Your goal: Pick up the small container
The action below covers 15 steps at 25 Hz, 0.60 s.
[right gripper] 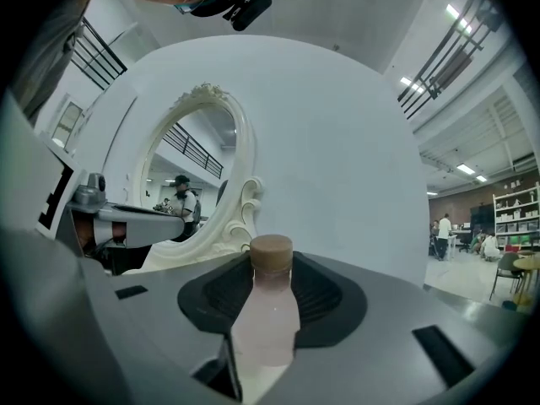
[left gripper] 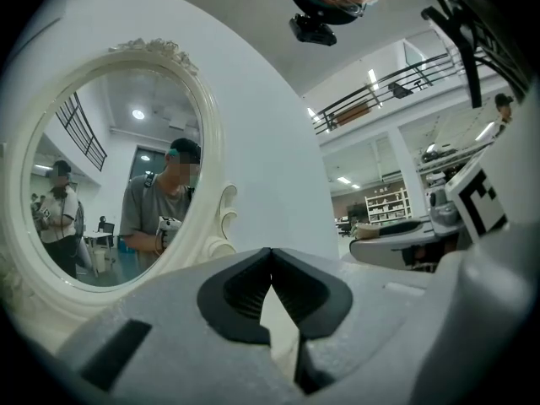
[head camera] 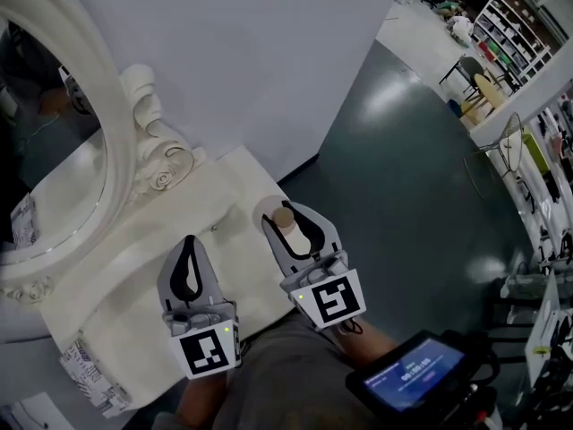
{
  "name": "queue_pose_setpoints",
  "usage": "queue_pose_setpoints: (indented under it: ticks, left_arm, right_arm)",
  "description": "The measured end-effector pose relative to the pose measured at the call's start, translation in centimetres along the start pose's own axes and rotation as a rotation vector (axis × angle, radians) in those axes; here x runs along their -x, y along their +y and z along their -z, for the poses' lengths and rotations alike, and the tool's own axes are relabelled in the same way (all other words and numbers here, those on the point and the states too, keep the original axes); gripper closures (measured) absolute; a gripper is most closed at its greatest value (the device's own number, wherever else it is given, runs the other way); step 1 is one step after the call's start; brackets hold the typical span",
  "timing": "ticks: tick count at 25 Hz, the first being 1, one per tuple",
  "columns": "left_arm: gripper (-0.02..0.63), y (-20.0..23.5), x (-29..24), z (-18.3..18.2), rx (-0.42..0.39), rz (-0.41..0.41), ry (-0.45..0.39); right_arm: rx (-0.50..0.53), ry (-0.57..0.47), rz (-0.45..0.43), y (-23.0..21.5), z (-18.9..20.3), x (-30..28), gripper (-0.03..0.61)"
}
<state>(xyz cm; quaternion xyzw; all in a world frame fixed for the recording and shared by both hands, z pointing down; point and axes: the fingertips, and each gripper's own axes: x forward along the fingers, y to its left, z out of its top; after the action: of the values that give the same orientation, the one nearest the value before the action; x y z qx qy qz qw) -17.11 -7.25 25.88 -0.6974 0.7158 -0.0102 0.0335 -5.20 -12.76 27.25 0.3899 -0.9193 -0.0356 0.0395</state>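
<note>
The small container (head camera: 283,216) is a pale pink bottle with a tan cap (right gripper: 272,254), standing upright over the far right corner of the white dressing table (head camera: 170,240). My right gripper (head camera: 288,227) is shut on it, with the black pads against both sides of the bottle body (right gripper: 268,315). I cannot tell whether its base touches the table. My left gripper (head camera: 189,245) hovers over the table to the left of the right one. Its jaws (left gripper: 271,256) meet at the tips with nothing between them.
An ornate white oval mirror frame (head camera: 112,115) rises at the back left of the table, also seen in the left gripper view (left gripper: 211,142). The table ends just right of the bottle, above a dark floor (head camera: 403,177). A handheld screen (head camera: 416,370) sits at lower right.
</note>
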Motion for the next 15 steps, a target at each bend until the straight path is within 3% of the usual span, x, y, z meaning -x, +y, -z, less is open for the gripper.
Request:
queue_pose_setpoints:
  ticks: [15]
  left_arm:
    - [0.6, 0.8, 2.7, -0.5, -0.02, -0.001, -0.006]
  right_arm:
    - [0.002, -0.027, 0.008, 1.9, -0.3, 0.8, 0.434]
